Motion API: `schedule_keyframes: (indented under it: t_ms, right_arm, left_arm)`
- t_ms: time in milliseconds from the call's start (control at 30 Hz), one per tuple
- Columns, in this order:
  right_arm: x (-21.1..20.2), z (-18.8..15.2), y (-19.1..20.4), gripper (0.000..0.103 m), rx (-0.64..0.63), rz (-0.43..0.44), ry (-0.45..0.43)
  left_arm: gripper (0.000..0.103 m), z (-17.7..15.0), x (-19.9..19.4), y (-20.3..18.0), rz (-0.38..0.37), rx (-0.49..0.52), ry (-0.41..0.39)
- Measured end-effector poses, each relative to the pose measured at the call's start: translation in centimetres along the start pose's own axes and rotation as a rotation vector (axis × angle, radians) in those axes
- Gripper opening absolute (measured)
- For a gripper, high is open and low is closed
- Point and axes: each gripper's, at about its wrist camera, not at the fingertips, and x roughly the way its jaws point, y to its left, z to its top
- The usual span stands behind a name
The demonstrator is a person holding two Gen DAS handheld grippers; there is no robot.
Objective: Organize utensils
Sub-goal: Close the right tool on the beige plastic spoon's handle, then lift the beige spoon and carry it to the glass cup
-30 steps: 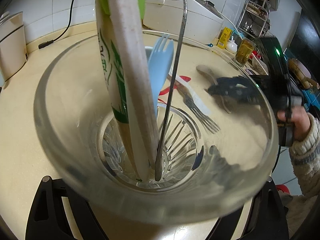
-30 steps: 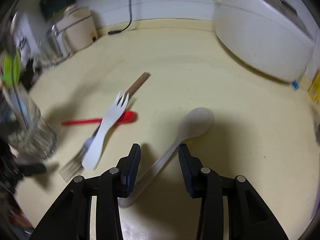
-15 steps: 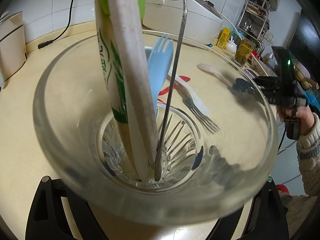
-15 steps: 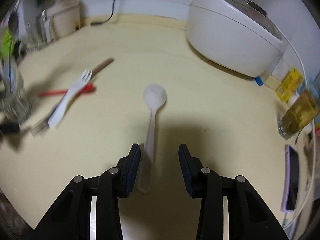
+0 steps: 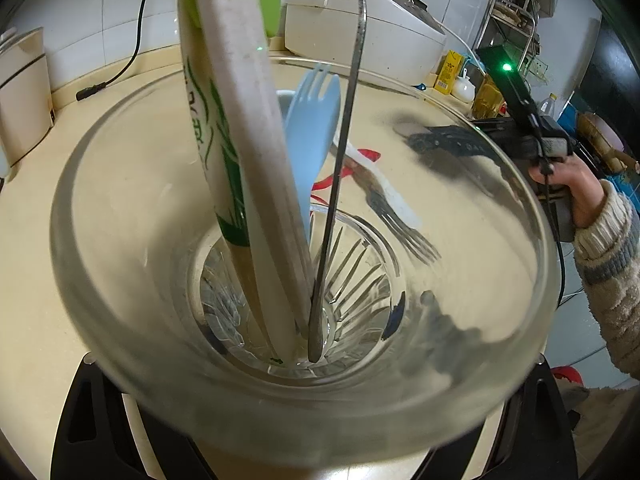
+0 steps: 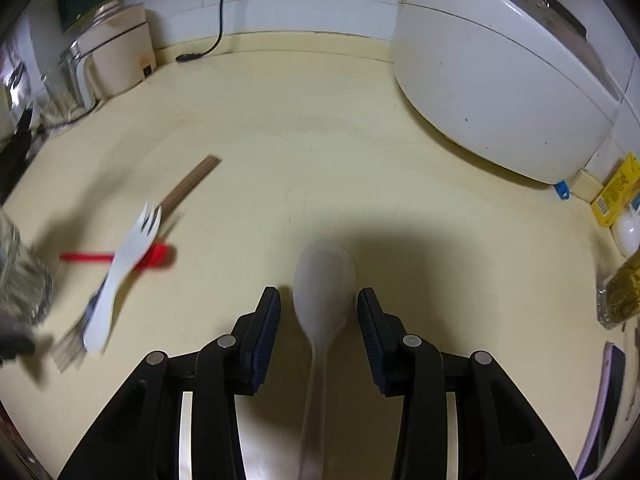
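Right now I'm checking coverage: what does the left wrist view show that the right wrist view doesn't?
Only the left wrist view looks into the glass, where a blue fork and a metal handle stand, and shows a hand holding the right gripper. Only the right wrist view shows the white spoon lying between open fingers, untouched. Both show the rice cooker, red spoon and white fork.

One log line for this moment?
left hand-held gripper: holds glass cup | right hand-held gripper: open around translucent spoon
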Motion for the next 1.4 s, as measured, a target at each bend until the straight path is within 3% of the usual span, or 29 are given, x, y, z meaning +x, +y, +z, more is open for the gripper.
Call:
schedule_keyframes:
  t_ms: [333,467,1000,1400]
  right_arm:
    - [-0.4,-0.7,0.0,0.041,0.027,-0.025,-0.051]
    - [-0.3,-0.8,0.4,0.036,0.016,-0.022,-0.079]
    - [-1.0,-1.6,4.2,0.033,-0.097,0.06,-0.08]
    - [-0.9,-1.6,4.2,0.033,-0.105,0.064,-0.079]
  left_arm:
    - [0.091,-0.3,-0.3,0.7,-0.007,-0.006,-0.003]
    - [0.091,-0.3,-0.3,0.6,-0.003,-0.003,-0.002]
    - [0.091,-0.1,-0.1,0.3,0.003,0.002,0.001]
    - [0.091,-0.1,-0.1,0.3,-0.002,-0.001,0.0]
